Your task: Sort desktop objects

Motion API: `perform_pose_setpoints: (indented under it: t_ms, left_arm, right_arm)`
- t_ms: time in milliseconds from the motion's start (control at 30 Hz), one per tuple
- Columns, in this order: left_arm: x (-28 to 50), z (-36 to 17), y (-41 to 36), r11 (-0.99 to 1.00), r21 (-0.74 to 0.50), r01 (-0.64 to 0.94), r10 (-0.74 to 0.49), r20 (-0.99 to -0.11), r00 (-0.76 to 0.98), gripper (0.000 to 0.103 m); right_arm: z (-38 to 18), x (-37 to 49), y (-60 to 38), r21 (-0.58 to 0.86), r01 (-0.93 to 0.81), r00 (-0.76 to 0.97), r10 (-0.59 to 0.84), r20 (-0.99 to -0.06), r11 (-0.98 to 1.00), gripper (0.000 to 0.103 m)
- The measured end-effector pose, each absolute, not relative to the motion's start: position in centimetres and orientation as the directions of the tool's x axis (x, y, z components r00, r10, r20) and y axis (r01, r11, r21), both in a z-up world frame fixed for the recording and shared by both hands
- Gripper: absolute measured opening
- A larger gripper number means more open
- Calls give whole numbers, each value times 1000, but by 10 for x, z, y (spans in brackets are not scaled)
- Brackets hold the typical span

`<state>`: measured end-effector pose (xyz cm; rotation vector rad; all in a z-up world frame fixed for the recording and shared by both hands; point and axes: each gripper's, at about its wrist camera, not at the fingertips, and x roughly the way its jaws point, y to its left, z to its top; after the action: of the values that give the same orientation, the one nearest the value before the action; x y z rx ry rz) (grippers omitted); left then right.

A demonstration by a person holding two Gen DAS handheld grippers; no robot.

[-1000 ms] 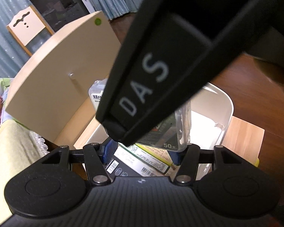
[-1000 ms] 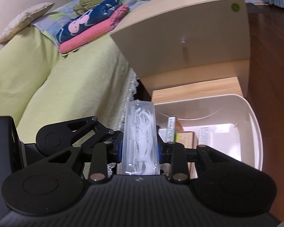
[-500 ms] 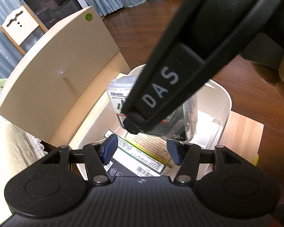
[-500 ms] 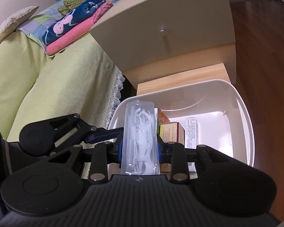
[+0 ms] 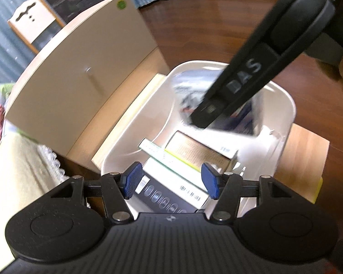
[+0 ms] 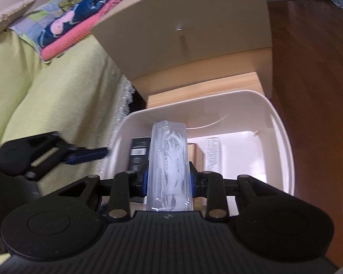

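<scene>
Wooden tabletop (image 6: pixel 203 89) carries a white bin (image 6: pixel 283 141) of boxes (image 5: pixel 194 150); left tongs (image 5: pixel 169 181) gape empty above it; right tongs (image 6: pixel 169 180) clamp a clear packet (image 6: pixel 169 159).

Left wrist view: close above the white bin (image 5: pixel 283 105), facing steeply down into it past open blue pads. Right wrist view: lower, near the bin's (image 6: pixel 283 137) rim, facing forward toward the cabinet door (image 6: pixel 194 22). Both share bin, door (image 5: pixel 80 73), wood floor (image 5: pixel 205 22).
</scene>
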<state>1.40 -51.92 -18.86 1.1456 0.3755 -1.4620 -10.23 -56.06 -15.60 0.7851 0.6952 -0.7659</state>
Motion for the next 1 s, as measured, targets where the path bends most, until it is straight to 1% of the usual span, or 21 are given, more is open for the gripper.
perform_pose_setpoints:
  t_ms: [300, 767, 1000]
  left_arm:
    - [28, -186, -511, -242, 369, 897, -551, -813, 185, 61]
    - [36, -188, -510, -245, 377, 893, -546, -815, 194, 61]
    - [37, -189, -509, -252, 381, 889, -535, -821, 200, 61]
  right_arm:
    - [-182, -98, -578, 251, 850, 432, -339, -835, 464, 28]
    - [-225, -92, -600, 247, 901, 367, -320, -873, 358, 28]
    - [-237, -92, -600, 165, 918, 292, -331, -897, 361, 28]
